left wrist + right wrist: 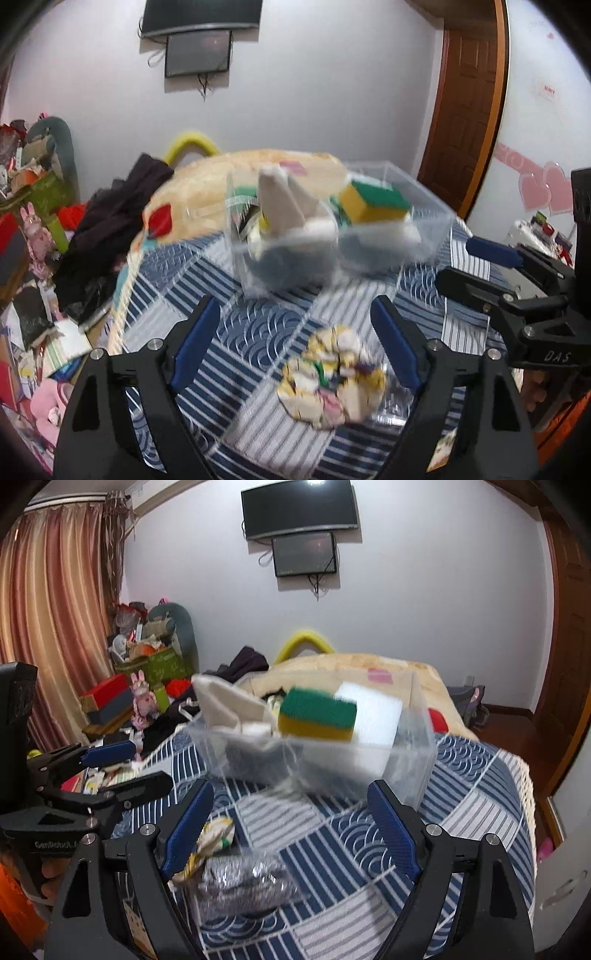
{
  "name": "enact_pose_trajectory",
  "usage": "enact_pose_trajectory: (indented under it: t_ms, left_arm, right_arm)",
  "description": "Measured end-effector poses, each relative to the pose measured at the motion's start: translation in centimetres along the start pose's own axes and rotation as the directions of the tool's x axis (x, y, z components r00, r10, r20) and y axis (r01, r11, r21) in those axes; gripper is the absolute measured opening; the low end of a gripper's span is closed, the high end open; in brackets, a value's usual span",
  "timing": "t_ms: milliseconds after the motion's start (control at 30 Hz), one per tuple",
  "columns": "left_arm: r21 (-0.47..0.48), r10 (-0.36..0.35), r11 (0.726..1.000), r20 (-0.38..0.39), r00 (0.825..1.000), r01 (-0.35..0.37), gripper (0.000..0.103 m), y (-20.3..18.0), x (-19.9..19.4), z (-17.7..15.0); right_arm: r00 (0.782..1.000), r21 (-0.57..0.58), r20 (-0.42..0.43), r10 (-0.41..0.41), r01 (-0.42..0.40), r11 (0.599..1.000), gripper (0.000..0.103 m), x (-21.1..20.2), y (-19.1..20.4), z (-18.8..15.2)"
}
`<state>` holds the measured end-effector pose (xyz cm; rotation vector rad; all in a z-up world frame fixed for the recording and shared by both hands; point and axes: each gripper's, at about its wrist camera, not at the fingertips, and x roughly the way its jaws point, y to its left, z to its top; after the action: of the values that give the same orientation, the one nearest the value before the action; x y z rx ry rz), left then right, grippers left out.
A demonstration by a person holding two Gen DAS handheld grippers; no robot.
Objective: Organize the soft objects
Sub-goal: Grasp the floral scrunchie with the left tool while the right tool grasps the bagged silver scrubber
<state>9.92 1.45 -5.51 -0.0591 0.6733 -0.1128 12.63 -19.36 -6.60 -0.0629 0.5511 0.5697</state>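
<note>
A clear plastic bin (424,236) (417,738) stands on the blue patterned bedspread. It holds a green-and-yellow sponge (373,201) (317,714), a beige cloth (284,201) (225,701) and a white pad (376,716). A crumpled yellow-and-white printed cloth (332,376) (214,836) lies in front of my open left gripper (299,347). A bagged steel scourer (243,884) lies beside that cloth, low between the fingers of my open right gripper (291,830). Both grippers are empty and hover above the bed.
A beige blanket (221,184) and dark clothes (107,236) lie behind the bin. Boxes and toys clutter the floor at left (140,686). The bed edge drops off at right (524,794), near a wooden door (469,110).
</note>
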Motion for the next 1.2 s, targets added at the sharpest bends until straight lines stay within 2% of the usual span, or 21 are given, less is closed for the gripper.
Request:
enact_pose_trajectory:
  t_ms: [133,233,333,467,600,800,900,967,1000,1033,1067,1167,1200]
  left_arm:
    - [-0.033,-0.064,0.998,-0.068,0.996,0.062,0.084,-0.3,1.7,-1.8]
    - [-0.039,-0.078,0.996,-0.105,0.991,0.074,0.084,-0.8,3.2,-2.5]
    - [-0.04,-0.031,0.999,-0.121,0.992,0.026,0.084,-0.6,4.2,-3.2]
    - [-0.067,0.004,0.998,-0.157,0.988,-0.014,0.074,0.4,5.0,-4.1]
    - [-0.104,0.018,0.994,-0.176,0.984,-0.037,0.074,1.5,5.2,-4.8]
    - [-0.115,0.018,0.993,-0.171,0.985,-0.038,0.072,1.5,5.2,-5.3]
    - [-0.096,0.021,0.995,-0.156,0.987,-0.036,0.059,0.7,4.9,-5.5]
    - [-0.076,0.013,0.997,-0.15,0.989,-0.025,0.04,0.3,4.8,-5.7]
    - [-0.07,0.002,0.997,-0.148,0.989,-0.013,0.035,0.0,4.6,-5.7]
    - [-0.067,-0.008,0.998,-0.146,0.989,-0.002,0.027,-0.2,4.5,-5.8]
    - [-0.063,-0.017,0.998,-0.144,0.989,0.008,0.023,-0.4,4.4,-5.9]
    - [-0.052,-0.03,0.998,-0.135,0.99,0.023,0.017,-0.8,4.1,-6.0]
    - [-0.049,-0.034,0.998,-0.132,0.991,0.028,0.017,-0.9,3.9,-6.1]
  right_arm:
    - [0.999,-0.012,-0.042,-0.004,0.004,1.0,0.084,0.6,0.2,-1.4]
    - [0.996,0.002,-0.083,-0.009,0.009,1.0,0.084,1.3,-0.1,-2.5]
    - [0.993,0.024,-0.12,-0.009,0.012,1.0,0.084,1.8,-0.8,-3.6]
    - [0.99,0.04,-0.142,-0.006,0.012,0.999,0.084,1.9,-1.4,-4.2]
    - [0.988,0.064,-0.15,0.027,-0.018,0.998,0.084,2.0,-1.2,-4.4]
    - [0.982,0.003,-0.18,0.054,-0.055,0.998,0.084,2.6,0.9,-5.2]
    - [0.974,-0.015,-0.215,0.074,-0.079,0.997,0.084,3.4,1.7,-5.8]
    - [0.965,-0.045,-0.252,0.079,-0.093,0.995,0.084,4.0,2.2,-6.1]
    - [0.963,-0.062,-0.26,0.07,-0.089,0.994,0.084,4.2,2.3,-6.3]
    - [0.966,-0.079,-0.252,0.059,-0.081,0.994,0.078,4.2,2.4,-6.4]
    - [0.966,-0.08,-0.251,0.058,-0.081,0.993,0.065,4.2,2.4,-6.4]
    - [0.968,-0.067,-0.239,0.079,-0.098,0.993,0.047,3.9,2.0,-6.2]
    - [0.968,-0.063,-0.235,0.086,-0.103,0.993,0.045,3.9,2.0,-6.2]
